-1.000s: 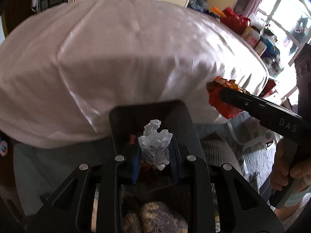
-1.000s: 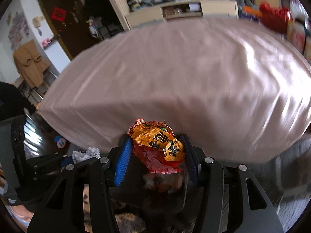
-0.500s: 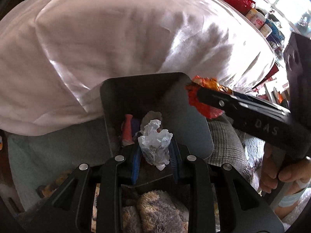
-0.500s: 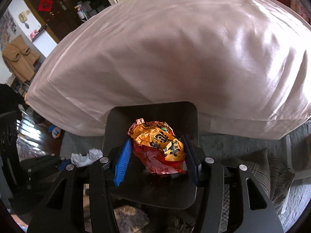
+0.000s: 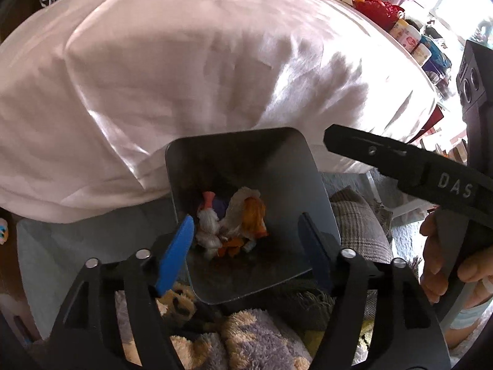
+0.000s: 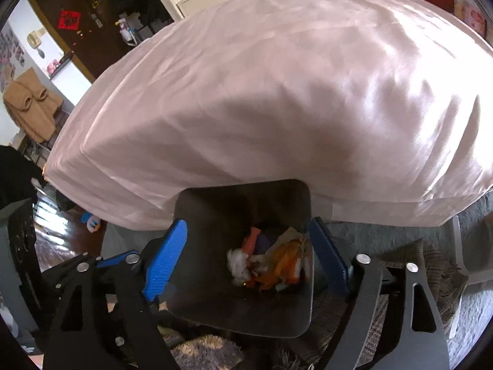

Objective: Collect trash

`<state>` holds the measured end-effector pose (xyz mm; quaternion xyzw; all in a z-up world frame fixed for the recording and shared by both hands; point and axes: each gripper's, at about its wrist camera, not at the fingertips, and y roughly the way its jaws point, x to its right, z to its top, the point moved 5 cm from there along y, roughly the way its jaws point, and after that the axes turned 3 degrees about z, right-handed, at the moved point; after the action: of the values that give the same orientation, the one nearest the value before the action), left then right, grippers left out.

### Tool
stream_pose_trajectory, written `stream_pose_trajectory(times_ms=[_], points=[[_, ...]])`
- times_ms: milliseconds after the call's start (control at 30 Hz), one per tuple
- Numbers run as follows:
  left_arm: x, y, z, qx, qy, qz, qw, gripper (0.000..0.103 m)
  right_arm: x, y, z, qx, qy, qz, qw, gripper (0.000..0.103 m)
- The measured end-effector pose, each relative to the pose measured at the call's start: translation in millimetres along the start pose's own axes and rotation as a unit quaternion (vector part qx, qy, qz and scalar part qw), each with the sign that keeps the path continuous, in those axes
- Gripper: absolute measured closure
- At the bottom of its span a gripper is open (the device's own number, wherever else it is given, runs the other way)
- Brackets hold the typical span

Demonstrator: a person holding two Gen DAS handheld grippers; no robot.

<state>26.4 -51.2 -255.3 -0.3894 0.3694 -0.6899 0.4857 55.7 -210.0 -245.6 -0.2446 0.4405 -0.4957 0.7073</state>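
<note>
A wide bed (image 5: 215, 71) under a smooth, pale pink sheet fills the upper part of both wrist views, its near edge hanging just above a dark, square-mouthed bin (image 5: 289, 178) that stands on the floor at the bedside. Fluffy purple-and-tan fabric (image 5: 255, 336) and a grey plaid cloth (image 5: 357, 225) lie around the bin's base. Both grippers point steeply down over the bin's open mouth. In the left wrist view the left gripper (image 5: 246, 246) has its blue-padded jaws opening, spread to either side of the bin's near rim with nothing between the pads. The trash (image 5: 234, 222) — crumpled white paper, an orange wrapper and a pinkish scrap with something purple behind it — lies heaped at the bottom of the bin, below and beyond the fingertips, touching neither pad. From the right edge of that view the long black finger of the right gripper (image 5: 400, 160) reaches in above the bin's far right corner, a hand (image 5: 446, 265) gripping its handle lower down. In the right wrist view the right gripper (image 6: 246, 262) also has its jaws opening — they straddle the bin, bare, with the same heap of trash (image 6: 271, 262) lying deep inside between and beneath them, apart from both pads.
</note>
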Motion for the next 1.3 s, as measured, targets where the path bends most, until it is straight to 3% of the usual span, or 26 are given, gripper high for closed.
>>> stream_pose_trajectory(times_ms=[133, 267, 367, 567, 867, 1067, 1300], points=[[-3, -7, 4, 0.016, -0.004, 0.002, 0.9999, 0.027, 2, -12, 5, 0.02, -0.001, -0.01, 1.0, 0.003], [-12, -22, 12, 0.043, -0.017, 0.006, 0.9989, 0.019, 3, -18, 5, 0.032, -0.004, -0.023, 0.999, 0.004], [-17, -43, 18, 0.088, -0.016, 0.038, 0.9953, 0.011, 4, -25, 4, 0.049, -0.01, -0.036, 0.998, 0.004], [-17, -83, 24, 0.172, 0.004, 0.095, 0.9805, 0.008, 0, -55, 6, 0.116, -0.034, -0.072, 0.99, 0.003], [-13, -149, 29, 0.298, 0.027, 0.146, 0.9428, 0.008, -13, -112, 11, 0.207, -0.061, -0.084, 0.973, 0.003], [-19, -170, 30, 0.321, 0.017, 0.17, 0.9316, 0.008, -21, -145, 12, 0.262, -0.082, -0.123, 0.954, 0.003], [-26, -180, 28, 0.336, 0.003, 0.164, 0.9275, 0.008, -12, -169, 12, 0.32, -0.069, -0.164, 0.931, 0.003]])
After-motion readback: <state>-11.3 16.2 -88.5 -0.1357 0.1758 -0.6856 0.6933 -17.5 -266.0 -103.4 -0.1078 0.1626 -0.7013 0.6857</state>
